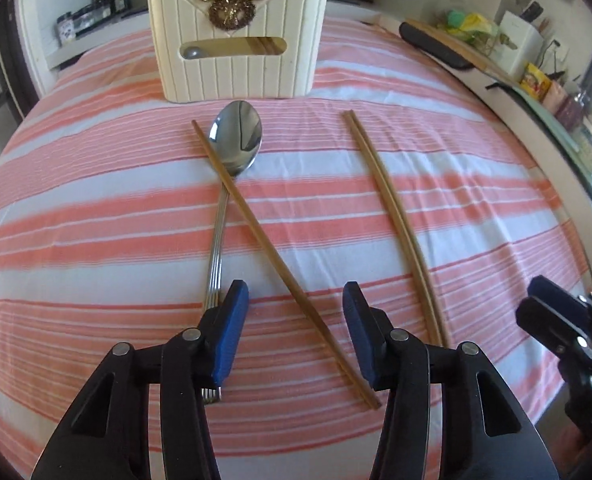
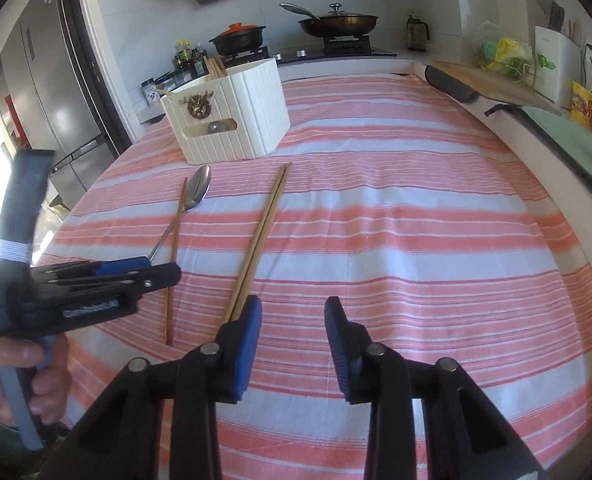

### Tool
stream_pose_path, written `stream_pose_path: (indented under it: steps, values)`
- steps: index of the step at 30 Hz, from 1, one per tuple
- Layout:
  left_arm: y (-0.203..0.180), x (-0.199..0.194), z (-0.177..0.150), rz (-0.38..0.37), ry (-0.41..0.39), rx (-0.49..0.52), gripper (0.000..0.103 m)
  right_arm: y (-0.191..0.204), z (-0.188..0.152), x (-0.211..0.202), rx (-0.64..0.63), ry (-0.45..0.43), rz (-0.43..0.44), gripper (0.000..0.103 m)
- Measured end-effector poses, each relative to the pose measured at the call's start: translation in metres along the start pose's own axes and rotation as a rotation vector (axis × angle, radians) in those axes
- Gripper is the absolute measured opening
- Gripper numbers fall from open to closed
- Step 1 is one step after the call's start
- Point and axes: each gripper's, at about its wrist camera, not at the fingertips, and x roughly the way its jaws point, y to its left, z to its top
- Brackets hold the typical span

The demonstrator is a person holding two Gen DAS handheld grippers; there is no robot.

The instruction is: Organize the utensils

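I can read almost no writing here. On the body of my left gripper (image 2: 152, 276), seen from the right wrist camera, there is a pale printed word, but it is too blurred to read. The yellow packet (image 2: 583, 105) on the counter has print which I also cannot make out.

The table is covered with a cloth (image 1: 376, 216) in orange-pink and white stripes. On it lies a metal spoon (image 1: 238, 140), with a single wooden chopstick (image 1: 280, 256) crossing over its neck. A pair of chopsticks (image 1: 396, 224) lies to the right, the two sticks touching each other. Behind them stands a cream ribbed utensil holder (image 1: 238, 40) with a gold bull-head ornament (image 1: 227, 10); more chopsticks and a spoon are inside it.

My left gripper (image 1: 296, 320) has its jaws apart, above the single chopstick's near end. My right gripper (image 2: 292, 340) is also apart and holds nothing; the pair of chopsticks ends just at its left finger.

Behind the table I see a stove with a wok (image 2: 338, 24) and a black pot with red lid (image 2: 238, 38), and a steel fridge (image 2: 48, 92) at the left.
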Motion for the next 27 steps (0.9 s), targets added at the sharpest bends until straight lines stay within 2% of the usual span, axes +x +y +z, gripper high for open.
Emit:
stream_pose_path:
  steps: [1, 2, 4, 6, 11, 14, 15, 19, 23, 27]
  values:
    - [-0.004, 0.001, -0.001, 0.032, -0.008, 0.018, 0.049, 0.0, -0.001, 0.001, -0.003, 0.007, 0.007, 0.033]
    - [-0.007, 0.001, -0.002, 0.056, -0.019, 0.036, 0.034, -0.001, -0.001, 0.001, -0.007, 0.012, 0.01, 0.033]
    - [-0.01, 0.001, -0.004, 0.062, -0.039, 0.053, 0.017, -0.003, 0.002, 0.004, 0.001, 0.022, 0.021, 0.032]
    - [-0.007, 0.0, -0.004, 0.055, -0.046, 0.042, 0.015, -0.006, 0.007, 0.012, 0.029, 0.045, 0.047, 0.025]
    - [0.006, -0.005, -0.001, 0.032, -0.068, 0.001, 0.004, 0.001, 0.023, 0.042, 0.062, 0.098, 0.105, 0.019]
    - [0.017, -0.015, 0.0, 0.025, -0.087, -0.017, 0.003, 0.008, 0.03, 0.066, 0.071, 0.147, 0.119, 0.015]
    - [0.021, -0.017, 0.001, 0.027, -0.093, -0.02, 0.003, 0.01, 0.031, 0.074, 0.073, 0.168, 0.114, 0.01]
    - [0.039, -0.02, -0.001, 0.024, -0.09, -0.052, 0.003, 0.016, 0.036, 0.078, 0.064, 0.17, 0.091, 0.01]
    - [0.052, -0.029, -0.004, -0.017, -0.091, -0.085, 0.004, 0.026, 0.041, 0.081, 0.026, 0.195, 0.077, 0.01]
    - [0.062, -0.033, -0.005, 0.028, -0.1, -0.07, 0.004, 0.038, 0.044, 0.084, -0.038, 0.196, 0.02, 0.01]
